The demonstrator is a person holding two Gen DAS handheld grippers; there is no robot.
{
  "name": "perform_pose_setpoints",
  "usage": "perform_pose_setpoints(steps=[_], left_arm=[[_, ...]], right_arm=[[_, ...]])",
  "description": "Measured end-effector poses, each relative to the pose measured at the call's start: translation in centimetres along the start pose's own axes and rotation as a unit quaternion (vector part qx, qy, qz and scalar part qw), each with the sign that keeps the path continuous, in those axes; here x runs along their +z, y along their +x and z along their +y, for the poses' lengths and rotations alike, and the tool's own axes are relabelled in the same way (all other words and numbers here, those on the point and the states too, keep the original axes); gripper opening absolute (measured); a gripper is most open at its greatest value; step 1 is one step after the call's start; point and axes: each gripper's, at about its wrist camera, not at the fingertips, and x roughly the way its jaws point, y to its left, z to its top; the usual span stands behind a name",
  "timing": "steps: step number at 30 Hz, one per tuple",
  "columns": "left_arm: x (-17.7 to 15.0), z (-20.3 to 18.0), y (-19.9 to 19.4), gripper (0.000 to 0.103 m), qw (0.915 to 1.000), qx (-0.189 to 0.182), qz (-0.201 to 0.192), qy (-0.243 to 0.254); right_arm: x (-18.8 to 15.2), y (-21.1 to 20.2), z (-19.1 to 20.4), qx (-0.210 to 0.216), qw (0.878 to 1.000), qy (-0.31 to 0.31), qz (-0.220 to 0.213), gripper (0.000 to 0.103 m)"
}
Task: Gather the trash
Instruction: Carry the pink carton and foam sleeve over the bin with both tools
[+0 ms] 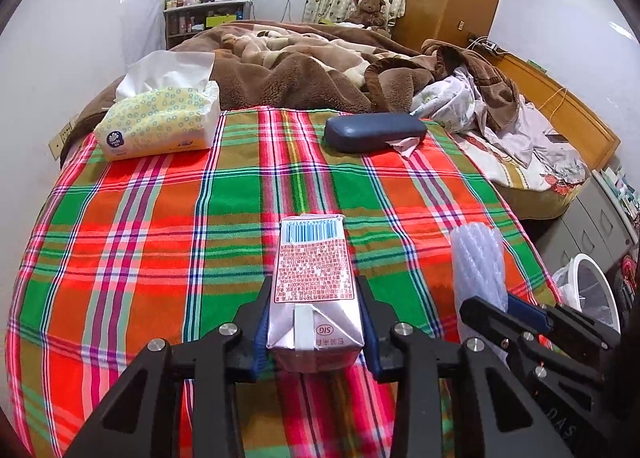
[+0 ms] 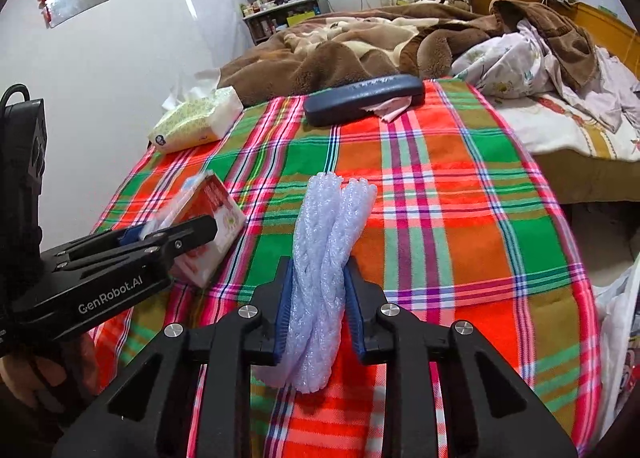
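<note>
My left gripper [image 1: 314, 290] is shut on a red and silver drink carton [image 1: 314, 278] and holds it above the plaid bedspread [image 1: 160, 218]. The carton also shows in the right wrist view [image 2: 212, 230], in the left gripper [image 2: 176, 234]. My right gripper [image 2: 316, 274] is shut on a roll of white foam netting [image 2: 324, 258] above the plaid cloth [image 2: 460, 218]. The netting shows in the left wrist view [image 1: 478, 262], with the right gripper [image 1: 492, 308] beside it.
A tissue pack [image 1: 160, 122] and a dark blue glasses case [image 1: 374, 130] with a pink scrap under it lie at the far end of the cloth. Brown blankets [image 1: 300, 62] lie beyond. A white bin with a plastic liner [image 1: 588, 286] stands at the right, below the bed edge.
</note>
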Motion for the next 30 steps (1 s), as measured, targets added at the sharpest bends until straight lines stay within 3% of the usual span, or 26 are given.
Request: perform_pose_setpoints(steps=[16, 30], left_arm=[[-2.9, -4.4, -4.9, 0.037, 0.9995, -0.017, -0.023, 0.012], [-4.8, -13.2, -9.9, 0.037, 0.9943, -0.064, -0.056, 0.065]], right_arm=[[-1.3, -4.6, -1.9, -0.001, 0.999, 0.014, -0.034, 0.025], [-2.5, -11.3, -6.2, -0.029, 0.995, 0.031, -0.091, 0.025]])
